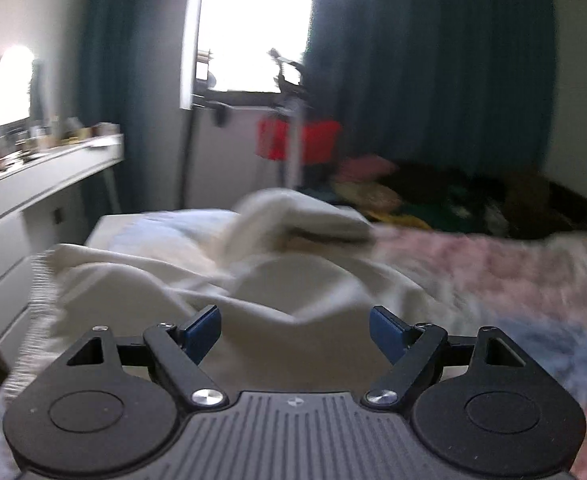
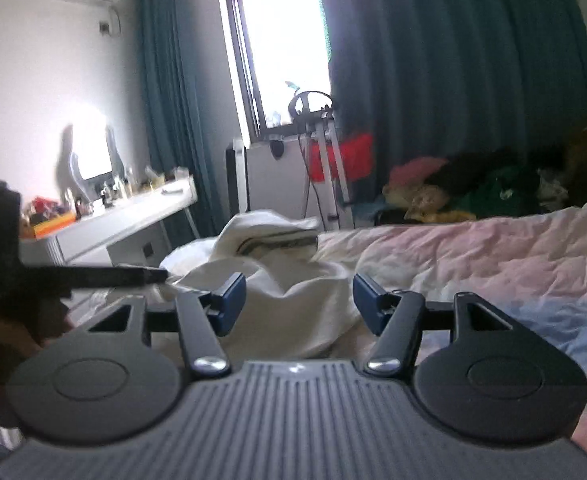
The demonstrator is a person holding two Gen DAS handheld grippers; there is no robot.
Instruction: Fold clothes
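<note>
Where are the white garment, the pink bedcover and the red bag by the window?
white garment (image 2: 293, 304): right wrist view, on its crumpled middle.
pink bedcover (image 2: 473, 256): right wrist view, on a bare wrinkled part.
red bag (image 1: 317, 140): left wrist view, on its right half.

Cream-white garment (image 1: 253, 280), rumpled in a heap on the bed (image 1: 493, 264)

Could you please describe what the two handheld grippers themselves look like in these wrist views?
Both the left gripper and right gripper match: black linkage arms with silver screws, round black discs, a ribbed grey body, and blue pads on the jaws.
</note>
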